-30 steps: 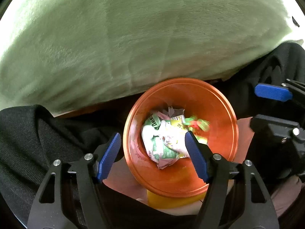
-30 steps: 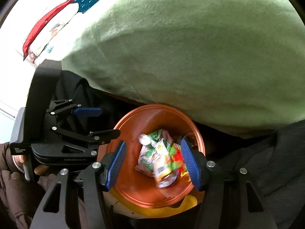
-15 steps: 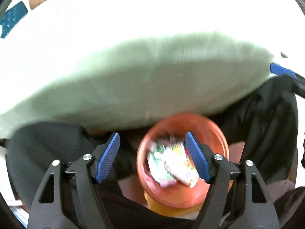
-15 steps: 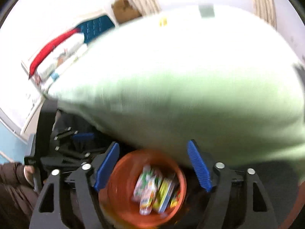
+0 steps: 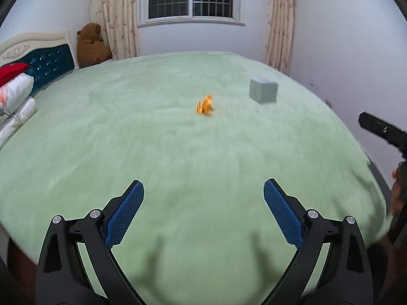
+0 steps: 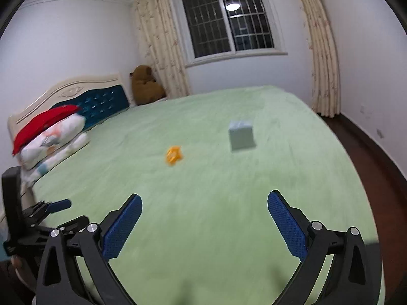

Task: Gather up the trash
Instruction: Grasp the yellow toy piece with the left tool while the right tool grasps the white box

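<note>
A crumpled orange wrapper [image 5: 205, 105] [image 6: 173, 154] lies near the middle of the green bed [image 5: 152, 152] [image 6: 203, 190]. My left gripper [image 5: 203, 211] hangs over the bed's near part, well short of the wrapper. Its jaws are opening wide and hold nothing. My right gripper [image 6: 204, 219] is likewise above the near part of the bed, its jaws opening wide with nothing between them. The right gripper's body shows at the right edge of the left wrist view, and the left gripper's body at the lower left of the right wrist view. The orange bin is out of view.
A pale blue box [image 5: 263, 90] [image 6: 241, 134] stands on the bed, right of the wrapper. Pillows [image 5: 15, 96] [image 6: 51, 137] are stacked at the headboard [image 6: 96, 101], with a brown teddy bear [image 5: 91, 45] [image 6: 146, 85] in the corner. Dark floor [image 6: 381, 165] runs along the bed's right side.
Both grippers rose from the orange bin full of wrappers and tilted up to face the bed. Both sets of jaws spread much wider. The bin dropped out of view.
</note>
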The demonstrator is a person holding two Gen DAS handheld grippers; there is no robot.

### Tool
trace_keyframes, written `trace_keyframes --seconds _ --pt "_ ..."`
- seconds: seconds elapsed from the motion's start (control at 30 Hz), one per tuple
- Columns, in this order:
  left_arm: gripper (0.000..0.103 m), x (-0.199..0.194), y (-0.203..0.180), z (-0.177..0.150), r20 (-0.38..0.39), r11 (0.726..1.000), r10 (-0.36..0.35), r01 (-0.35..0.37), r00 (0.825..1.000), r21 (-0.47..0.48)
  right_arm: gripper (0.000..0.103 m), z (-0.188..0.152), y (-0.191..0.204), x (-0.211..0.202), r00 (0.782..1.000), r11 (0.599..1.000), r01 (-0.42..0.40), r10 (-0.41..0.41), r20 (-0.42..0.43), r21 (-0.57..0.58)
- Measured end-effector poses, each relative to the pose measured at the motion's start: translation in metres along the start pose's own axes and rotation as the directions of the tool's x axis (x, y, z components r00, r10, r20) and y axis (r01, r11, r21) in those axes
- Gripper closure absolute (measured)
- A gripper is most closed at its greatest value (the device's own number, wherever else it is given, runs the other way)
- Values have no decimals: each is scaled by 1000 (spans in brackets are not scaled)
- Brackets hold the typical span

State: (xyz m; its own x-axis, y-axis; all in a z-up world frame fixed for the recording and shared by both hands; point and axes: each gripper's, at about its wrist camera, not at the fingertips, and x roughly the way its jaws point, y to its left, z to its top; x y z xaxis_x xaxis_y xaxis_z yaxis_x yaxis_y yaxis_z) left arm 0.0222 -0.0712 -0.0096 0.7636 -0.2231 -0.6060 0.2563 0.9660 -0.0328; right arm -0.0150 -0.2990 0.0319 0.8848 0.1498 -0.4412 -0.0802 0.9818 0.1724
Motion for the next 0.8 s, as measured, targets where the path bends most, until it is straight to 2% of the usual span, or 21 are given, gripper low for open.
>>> trace_keyframes --seconds 0.17,0.4,0.6,0.8 --pt "10 55 3 28 -18 998 9 -10 1000 -55 6 26 -11 64 999 998 50 -50 -9 25" --pt "10 105 3 62 -26 998 38 -39 999 -43 6 46 -28 140 995 995 98 -96 -41 36" --pt "10 159 -2 86 -77 998 56 -56 995 -2 6 62 -40 201 984 990 132 -125 -127 50" --pt "10 209 4 107 -152 997 49 -58 987 -55 6 73 -45 253 964 985 168 -155 -214 42"
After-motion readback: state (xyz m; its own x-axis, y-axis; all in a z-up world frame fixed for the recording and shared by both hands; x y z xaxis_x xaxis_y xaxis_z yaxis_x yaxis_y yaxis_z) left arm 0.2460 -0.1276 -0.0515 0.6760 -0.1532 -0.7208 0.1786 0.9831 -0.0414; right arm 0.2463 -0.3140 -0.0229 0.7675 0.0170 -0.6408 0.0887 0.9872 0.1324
